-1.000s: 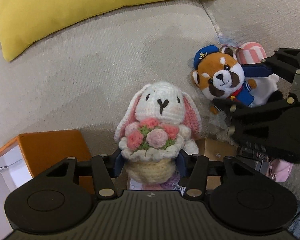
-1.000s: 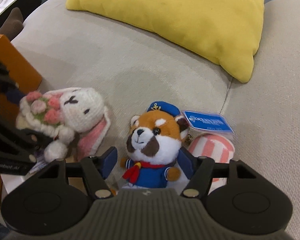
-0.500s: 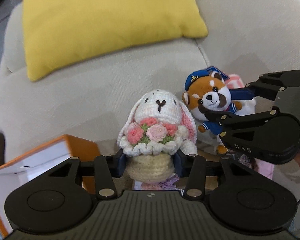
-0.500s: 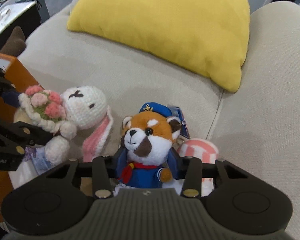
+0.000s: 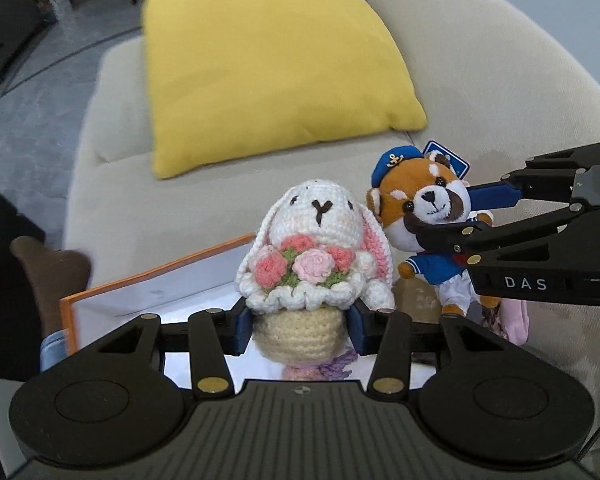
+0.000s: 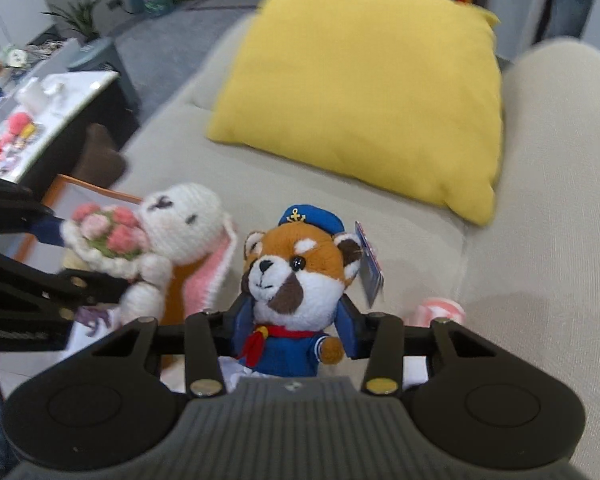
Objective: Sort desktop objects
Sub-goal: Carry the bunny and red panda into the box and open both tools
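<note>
My left gripper [image 5: 300,330] is shut on the cream base of a crocheted white bunny [image 5: 316,256] holding pink roses, lifted above the sofa. The bunny also shows in the right wrist view [image 6: 172,240]. My right gripper [image 6: 294,332] is shut on the blue body of a red panda plush [image 6: 296,280] in a sailor cap, held up beside the bunny. In the left wrist view the panda [image 5: 424,216] sits just right of the bunny between the right gripper's fingers [image 5: 496,196].
A yellow cushion [image 5: 268,68] lies on the beige sofa [image 5: 112,208] behind. An open orange box [image 5: 156,292] is below left. A pink striped item [image 6: 440,310] and a pink pouch [image 5: 514,320] lie on the seat. A side table [image 6: 40,120] with small items stands left.
Both grippers rose from the sofa with their toys. The right gripper closed on the panda. The cushion and sofa now sit farther away and the box's inside shows.
</note>
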Motion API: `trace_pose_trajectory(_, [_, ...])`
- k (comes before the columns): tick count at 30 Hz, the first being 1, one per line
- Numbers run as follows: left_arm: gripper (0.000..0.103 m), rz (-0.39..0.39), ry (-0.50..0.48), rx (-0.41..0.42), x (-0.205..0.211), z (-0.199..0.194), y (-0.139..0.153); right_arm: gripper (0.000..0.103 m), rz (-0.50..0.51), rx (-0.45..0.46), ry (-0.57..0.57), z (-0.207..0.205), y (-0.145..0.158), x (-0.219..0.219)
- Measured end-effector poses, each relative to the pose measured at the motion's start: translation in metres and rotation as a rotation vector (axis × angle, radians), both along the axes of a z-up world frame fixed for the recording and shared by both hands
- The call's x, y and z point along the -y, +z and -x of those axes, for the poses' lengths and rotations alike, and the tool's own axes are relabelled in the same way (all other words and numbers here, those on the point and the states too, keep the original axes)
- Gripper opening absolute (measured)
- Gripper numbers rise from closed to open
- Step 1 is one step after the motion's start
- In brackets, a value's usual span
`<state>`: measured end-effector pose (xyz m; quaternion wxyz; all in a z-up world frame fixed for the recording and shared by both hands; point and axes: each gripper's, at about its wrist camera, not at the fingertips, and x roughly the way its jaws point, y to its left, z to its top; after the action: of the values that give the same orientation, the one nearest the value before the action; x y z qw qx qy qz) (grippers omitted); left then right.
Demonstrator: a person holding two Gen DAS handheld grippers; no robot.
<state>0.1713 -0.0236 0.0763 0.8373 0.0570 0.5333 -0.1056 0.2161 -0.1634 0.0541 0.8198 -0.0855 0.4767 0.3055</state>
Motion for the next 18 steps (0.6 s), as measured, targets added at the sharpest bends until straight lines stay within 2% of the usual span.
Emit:
trace_pose_trajectory(5, [0.053, -0.015, 0.065, 0.053, -0.047, 0.027, 0.016, 0.046, -0.042, 0.036, 0.053, 0.020, 0.031, -0.043])
trace_pose_trajectory(9, [0.053, -0.045, 0.133, 0.053, -0.084, 0.035, 0.003, 0.046, -0.075, 0.001, 0.093, 0.027, 0.034, -0.088])
trace_pose_trajectory(16, [0.053, -0.132, 0.144, 0.070, -0.115, 0.037, -0.046, 0.046, -0.058, -0.119, 0.123, 0.029, -0.015, -0.162])
trace_pose_trajectory(18, [0.053, -0.167, 0.134, 0.073, -0.122, 0.044, -0.048, 0.046, -0.044, -0.152, 0.117, 0.027, -0.031, -0.177])
